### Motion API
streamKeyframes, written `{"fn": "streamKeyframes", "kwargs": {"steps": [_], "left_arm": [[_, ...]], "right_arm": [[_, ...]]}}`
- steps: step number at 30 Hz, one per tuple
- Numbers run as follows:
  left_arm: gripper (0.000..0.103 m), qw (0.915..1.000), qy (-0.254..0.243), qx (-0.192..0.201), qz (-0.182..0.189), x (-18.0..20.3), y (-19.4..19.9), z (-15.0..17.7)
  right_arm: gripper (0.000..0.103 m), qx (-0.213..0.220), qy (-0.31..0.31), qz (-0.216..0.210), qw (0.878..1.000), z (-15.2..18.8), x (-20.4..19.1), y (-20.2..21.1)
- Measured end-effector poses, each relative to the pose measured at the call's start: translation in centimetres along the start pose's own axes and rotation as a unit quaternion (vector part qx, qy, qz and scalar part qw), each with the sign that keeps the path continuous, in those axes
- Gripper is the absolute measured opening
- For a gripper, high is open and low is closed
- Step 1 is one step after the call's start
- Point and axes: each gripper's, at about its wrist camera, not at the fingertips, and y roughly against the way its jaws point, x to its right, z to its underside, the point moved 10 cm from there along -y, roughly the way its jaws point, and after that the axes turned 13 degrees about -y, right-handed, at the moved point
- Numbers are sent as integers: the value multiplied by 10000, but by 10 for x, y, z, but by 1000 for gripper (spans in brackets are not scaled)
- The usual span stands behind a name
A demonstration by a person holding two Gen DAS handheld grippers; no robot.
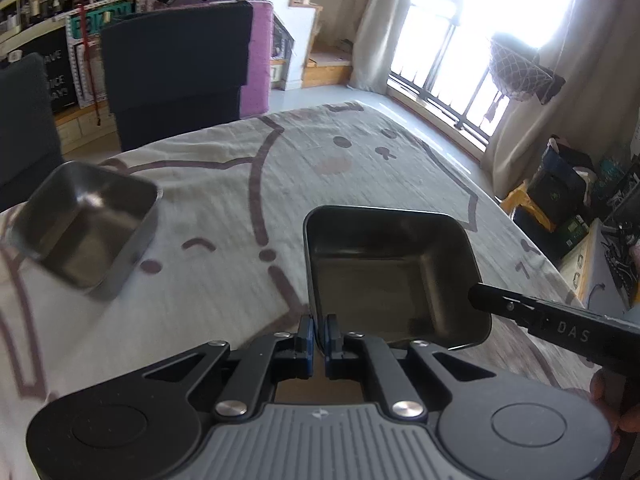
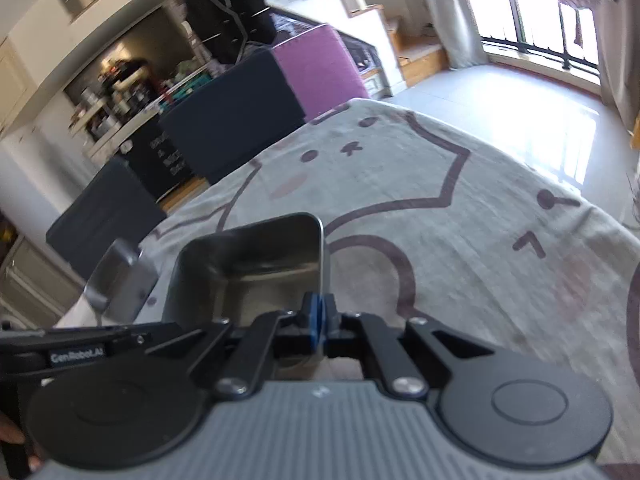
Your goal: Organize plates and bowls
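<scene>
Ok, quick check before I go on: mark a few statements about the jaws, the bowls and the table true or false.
1. The left gripper has its jaws shut on the rim of the dark square metal bowl. True.
2. The right gripper hangs open above the table. False: its jaws pinch that same bowl's side wall.
3. A second, shiny square steel bowl lies to the left of the held one. True.
4. The tablecloth is plain white. False: it is pale with a brown-lined cartoon cat.

I am seeing two square metal bowls [image 1: 86, 226] [image 1: 390, 276], two dark chairs [image 1: 176, 72] [image 1: 24, 128], and my two grippers [image 1: 319, 332] [image 2: 319, 312].
</scene>
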Motion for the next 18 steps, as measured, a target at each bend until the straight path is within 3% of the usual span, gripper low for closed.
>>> {"fn": "streamKeyframes", "kwargs": {"steps": [5, 11, 18], "left_arm": [[6, 9993, 202, 228, -225, -2, 51, 16], [6, 9976, 322, 396, -468, 4, 115, 48], [8, 9960, 512, 505, -531, 22, 167, 87]], "right_arm": [[3, -17, 588, -262, 9979, 12, -22, 23], [3, -274, 829, -683, 9938, 32, -48, 60], [3, -502, 1279, -818, 9871, 63, -71, 101]]}}
